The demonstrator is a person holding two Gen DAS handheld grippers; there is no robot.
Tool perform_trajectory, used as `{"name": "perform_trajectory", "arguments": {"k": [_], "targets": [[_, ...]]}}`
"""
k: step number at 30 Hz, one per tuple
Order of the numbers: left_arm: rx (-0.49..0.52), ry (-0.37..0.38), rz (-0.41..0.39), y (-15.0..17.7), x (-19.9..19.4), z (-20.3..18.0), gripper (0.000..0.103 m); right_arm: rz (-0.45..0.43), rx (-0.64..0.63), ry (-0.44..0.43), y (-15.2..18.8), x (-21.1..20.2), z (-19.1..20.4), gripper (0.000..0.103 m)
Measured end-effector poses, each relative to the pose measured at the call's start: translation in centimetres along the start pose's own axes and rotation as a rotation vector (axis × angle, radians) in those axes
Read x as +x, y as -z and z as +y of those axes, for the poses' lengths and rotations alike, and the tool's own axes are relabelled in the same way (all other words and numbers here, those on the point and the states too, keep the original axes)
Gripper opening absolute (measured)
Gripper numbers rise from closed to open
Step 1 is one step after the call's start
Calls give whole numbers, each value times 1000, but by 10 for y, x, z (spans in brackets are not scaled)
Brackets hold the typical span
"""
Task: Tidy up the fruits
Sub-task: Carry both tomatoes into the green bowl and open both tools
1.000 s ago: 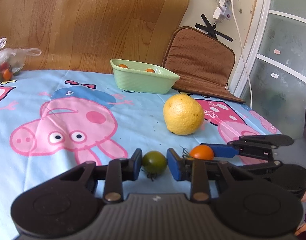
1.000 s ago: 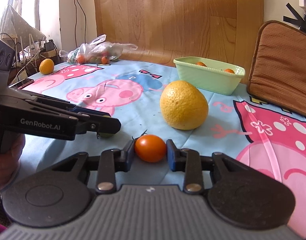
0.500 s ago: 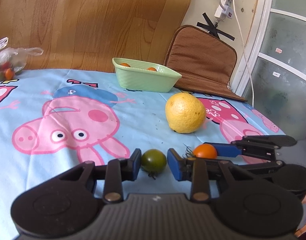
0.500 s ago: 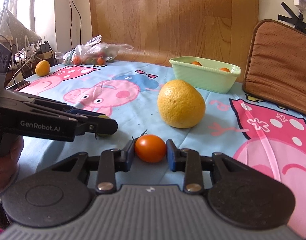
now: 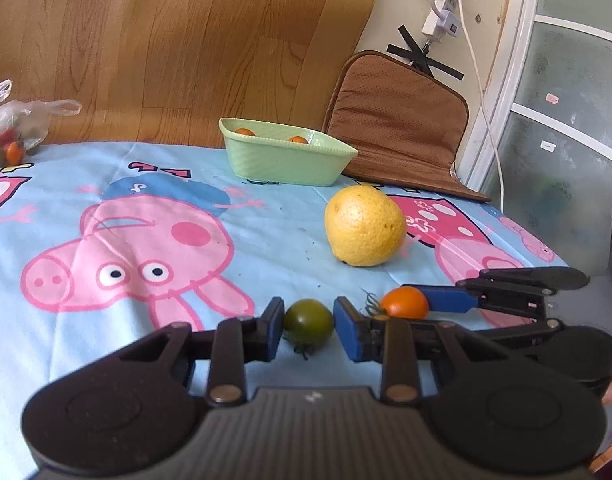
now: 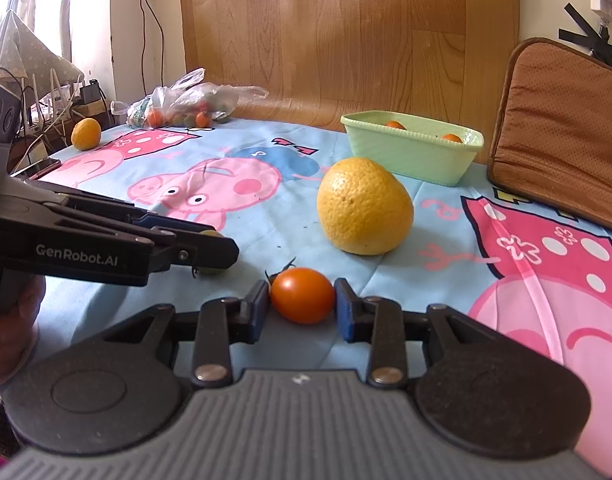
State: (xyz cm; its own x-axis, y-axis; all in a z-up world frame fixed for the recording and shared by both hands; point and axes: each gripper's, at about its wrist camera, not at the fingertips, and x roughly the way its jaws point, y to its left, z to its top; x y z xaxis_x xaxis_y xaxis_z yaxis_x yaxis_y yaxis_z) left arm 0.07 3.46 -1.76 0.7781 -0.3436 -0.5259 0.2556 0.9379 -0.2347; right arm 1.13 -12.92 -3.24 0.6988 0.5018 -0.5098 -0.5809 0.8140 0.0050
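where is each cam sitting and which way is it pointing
Left wrist: sits on the left gripper, looking forward and down over the tablecloth; the green tomato lies between its fingers, with the right gripper at right.
Right wrist: sits on the right gripper, facing the same way; the orange tomato lies between its fingers, with the left gripper and a hand at left.
Shared: both tomatoes, the big yellow citrus, the green basket, the brown cushion.
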Motion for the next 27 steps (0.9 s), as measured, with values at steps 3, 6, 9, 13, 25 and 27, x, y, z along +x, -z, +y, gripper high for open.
{"name": "perform_trajectory", "arguments": {"k": [3, 6, 9, 13, 25, 27], "targets": [[-2, 0, -4, 0, -1, 1, 28, 0, -3, 3, 0, 0, 0, 40], [3, 9, 1, 0, 0, 0, 28, -1, 4, 13, 2, -3, 0, 40], [15, 6, -8, 0, -1, -1, 27, -5, 12, 20, 3, -5, 0, 36], [-15, 23, -22, -4, -5, 2, 27, -15, 20, -10, 1, -9, 1, 36], [-117, 74, -52, -149, 68, 23, 27, -221, 117, -38, -95, -4, -90, 36], [-122, 42, -34, -170, 105, 27, 27, -205, 124, 5, -112, 25, -110, 36]]}}
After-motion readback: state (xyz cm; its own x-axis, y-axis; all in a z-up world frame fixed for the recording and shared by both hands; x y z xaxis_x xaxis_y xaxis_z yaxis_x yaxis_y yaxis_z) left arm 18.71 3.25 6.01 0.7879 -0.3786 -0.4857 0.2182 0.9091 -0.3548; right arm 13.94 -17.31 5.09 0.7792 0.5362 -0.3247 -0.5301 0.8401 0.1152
